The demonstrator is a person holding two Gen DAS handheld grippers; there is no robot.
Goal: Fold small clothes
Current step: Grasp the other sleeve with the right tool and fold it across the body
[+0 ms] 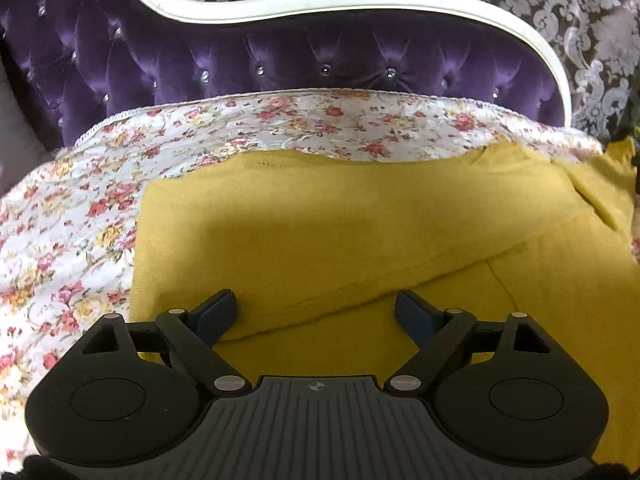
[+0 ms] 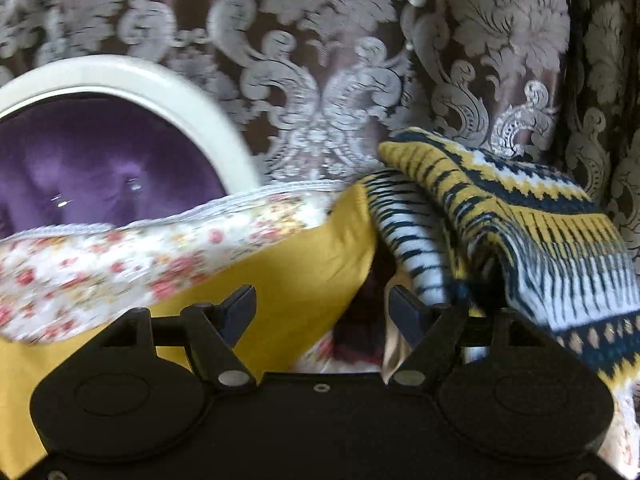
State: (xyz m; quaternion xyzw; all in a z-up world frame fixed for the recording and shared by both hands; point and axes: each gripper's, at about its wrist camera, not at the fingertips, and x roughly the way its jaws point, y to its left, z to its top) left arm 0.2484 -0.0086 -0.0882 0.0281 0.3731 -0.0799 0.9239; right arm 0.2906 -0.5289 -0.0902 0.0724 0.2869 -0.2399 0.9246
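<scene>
A mustard-yellow knit garment [image 1: 340,220] lies flat on the floral bedspread [image 1: 80,220], with one layer folded over along a diagonal edge and a loose part trailing off to the right. My left gripper [image 1: 316,300] hovers just above its near part, open, with nothing between the pads. In the blurred right wrist view, my right gripper [image 2: 322,296] is open and empty beside the garment's right corner [image 2: 304,272]. A yellow, white and navy patterned knit [image 2: 540,232] is heaped just to the right of it, close to the right finger [image 2: 404,312].
A purple tufted headboard [image 1: 280,56] with a white frame [image 1: 320,0] stands behind the bed. A brown and silver damask curtain [image 2: 320,60] hangs behind and to the right. The bedspread's edge [image 2: 120,264] drops off near the patterned knit.
</scene>
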